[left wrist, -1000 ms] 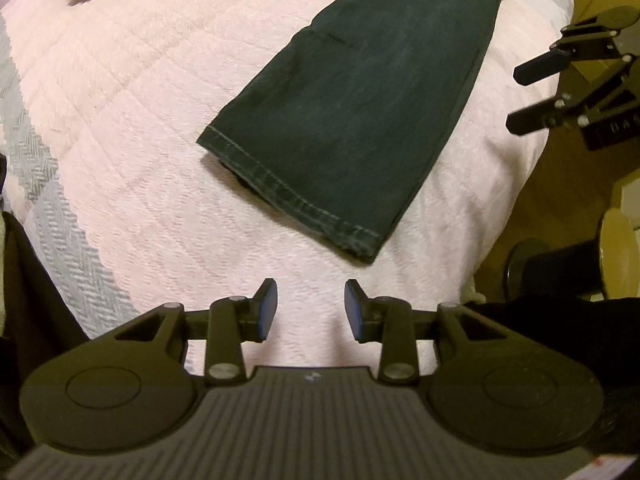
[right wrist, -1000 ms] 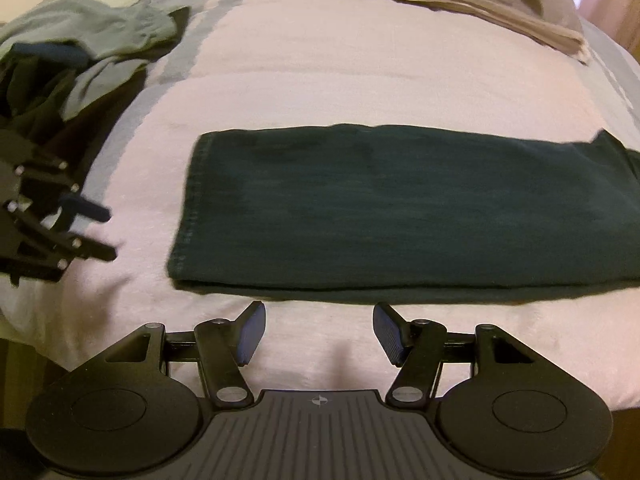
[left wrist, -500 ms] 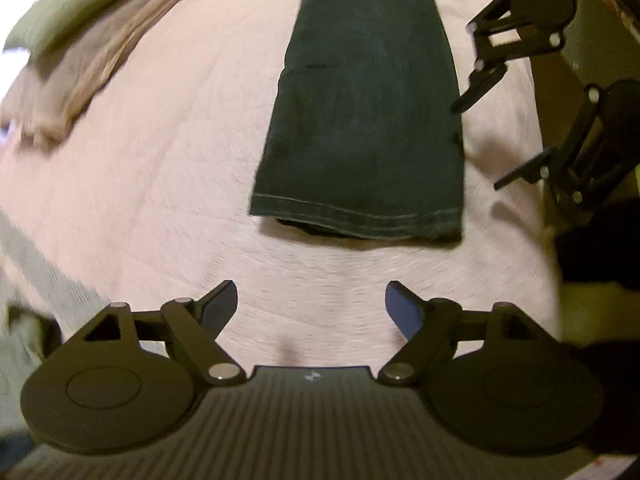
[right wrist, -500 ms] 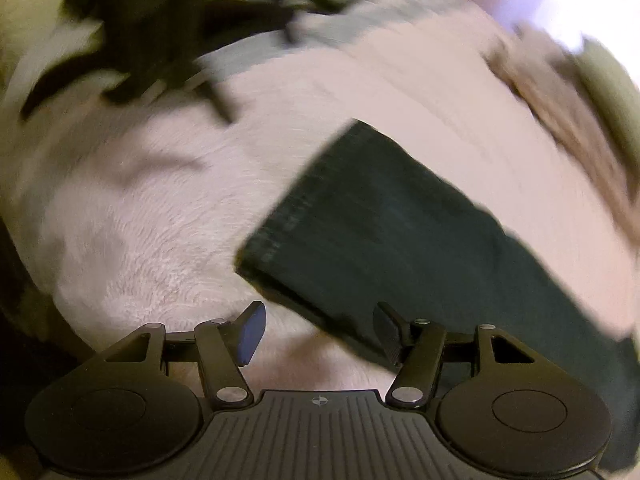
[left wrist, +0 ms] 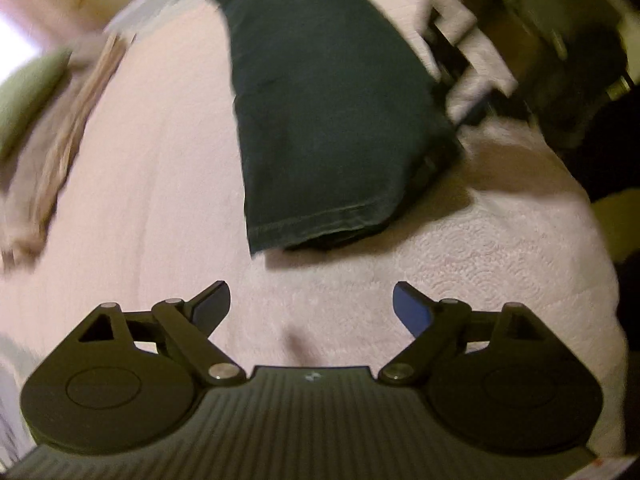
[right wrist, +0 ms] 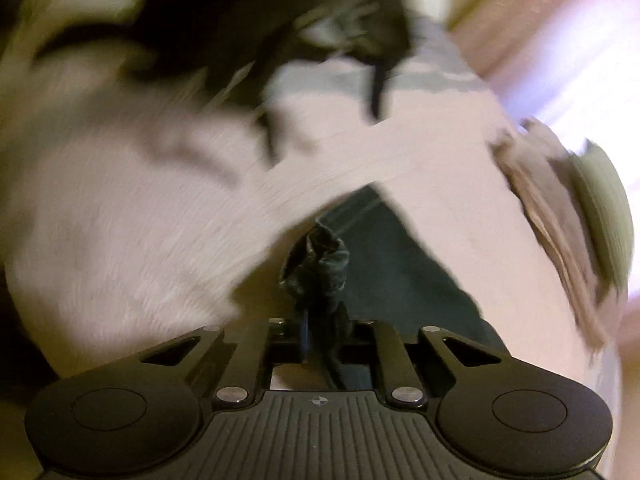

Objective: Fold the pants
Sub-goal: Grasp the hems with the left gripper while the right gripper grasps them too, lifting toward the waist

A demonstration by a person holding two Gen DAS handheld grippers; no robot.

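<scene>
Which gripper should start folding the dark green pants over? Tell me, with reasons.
Right. The right gripper is already shut on a bunched corner of the dark green pants at the hem, so it can likely carry that end over. The left gripper is open above the pale quilted bedspread, short of the hem.

Dim warm light; heavy motion blur (right view worst); fisheye-bent edges.

No words, numbers or brand names could be read in either view. The only mark was a tiny round sign, split into four parts like a target, on the ribbed black body of the right tool (right wrist: 322, 322), and it had no letters. The left tool (left wrist: 311, 307) had a small pale mark in the same spot, too blurry to read.
</scene>
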